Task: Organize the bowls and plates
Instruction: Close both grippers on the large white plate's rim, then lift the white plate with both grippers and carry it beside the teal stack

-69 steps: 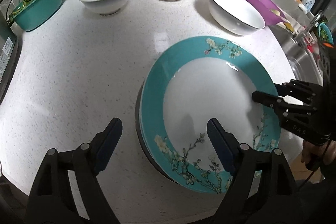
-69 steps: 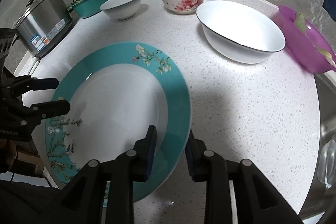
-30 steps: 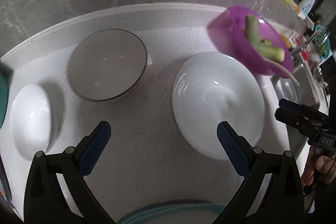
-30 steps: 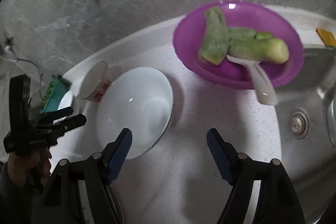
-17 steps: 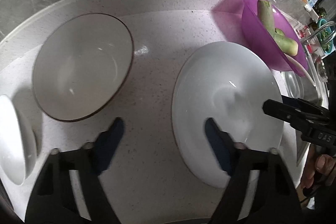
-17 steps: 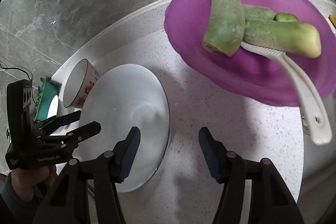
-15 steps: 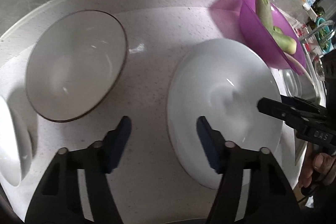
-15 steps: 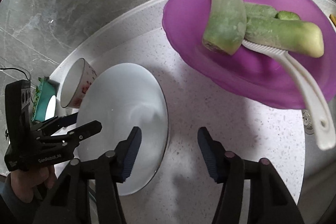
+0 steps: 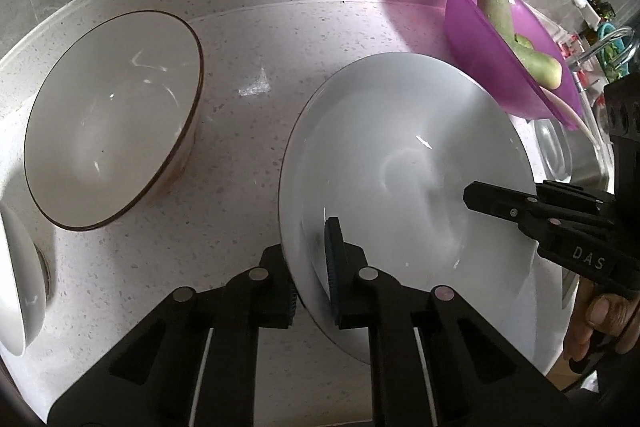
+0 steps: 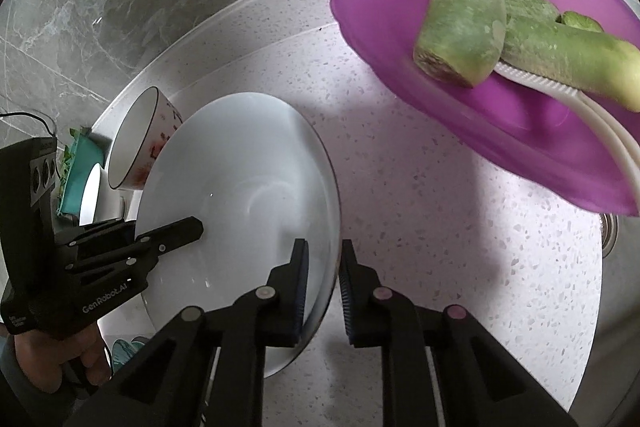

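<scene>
At centre frame in both views, the large white bowl [image 9: 404, 163] sits on the speckled counter [image 9: 248, 131]. The left gripper [image 9: 310, 247] pinches its near rim, and the right gripper [image 10: 323, 267] clamps the opposite rim. The 2 smaller bowls: brown-rimmed bowl [image 9: 108, 115] left, purple bowl [image 10: 460, 39] upper right.

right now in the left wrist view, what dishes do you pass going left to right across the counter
plain white bowl at the edge → brown-rimmed bowl → large white bowl clamped at its near rim by the left gripper → purple bowl of green vegetables
</scene>
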Action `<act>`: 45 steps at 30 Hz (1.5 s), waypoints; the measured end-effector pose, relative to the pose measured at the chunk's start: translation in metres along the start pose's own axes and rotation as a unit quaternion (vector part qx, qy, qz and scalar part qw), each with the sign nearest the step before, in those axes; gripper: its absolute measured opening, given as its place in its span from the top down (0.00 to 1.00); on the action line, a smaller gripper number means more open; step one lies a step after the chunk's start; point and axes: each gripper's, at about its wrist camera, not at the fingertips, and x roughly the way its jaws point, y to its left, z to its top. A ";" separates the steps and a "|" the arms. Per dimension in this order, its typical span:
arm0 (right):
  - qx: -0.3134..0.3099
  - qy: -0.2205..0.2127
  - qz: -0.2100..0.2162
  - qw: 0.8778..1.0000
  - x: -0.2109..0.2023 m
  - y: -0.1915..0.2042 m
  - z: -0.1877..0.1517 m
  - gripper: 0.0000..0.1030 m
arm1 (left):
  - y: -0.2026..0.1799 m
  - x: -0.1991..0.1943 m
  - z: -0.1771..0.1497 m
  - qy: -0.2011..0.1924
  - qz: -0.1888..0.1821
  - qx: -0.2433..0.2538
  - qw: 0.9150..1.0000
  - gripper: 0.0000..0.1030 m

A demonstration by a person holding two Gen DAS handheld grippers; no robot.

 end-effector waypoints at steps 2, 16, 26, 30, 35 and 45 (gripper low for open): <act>-0.001 0.000 -0.001 1.000 0.000 0.001 -0.001 0.83 | 0.000 0.000 0.001 0.001 0.000 -0.002 1.000 0.90; -0.017 -0.005 0.003 1.000 -0.011 0.011 -0.006 0.84 | 0.000 -0.024 -0.007 -0.017 0.003 -0.009 1.000 0.91; -0.073 -0.009 0.042 0.996 -0.031 0.061 -0.010 0.84 | 0.016 -0.087 -0.047 -0.050 0.032 -0.049 0.997 0.91; -0.115 -0.006 0.058 0.992 -0.035 0.101 -0.018 0.84 | 0.036 -0.120 -0.074 -0.068 0.044 -0.076 0.994 0.90; -0.151 -0.002 0.066 0.986 -0.036 0.158 -0.036 0.84 | 0.074 -0.158 -0.115 -0.086 0.049 -0.103 0.990 0.90; -0.178 0.029 0.083 0.980 -0.004 0.265 -0.091 0.84 | 0.169 -0.212 -0.219 -0.092 0.065 -0.144 0.983 0.90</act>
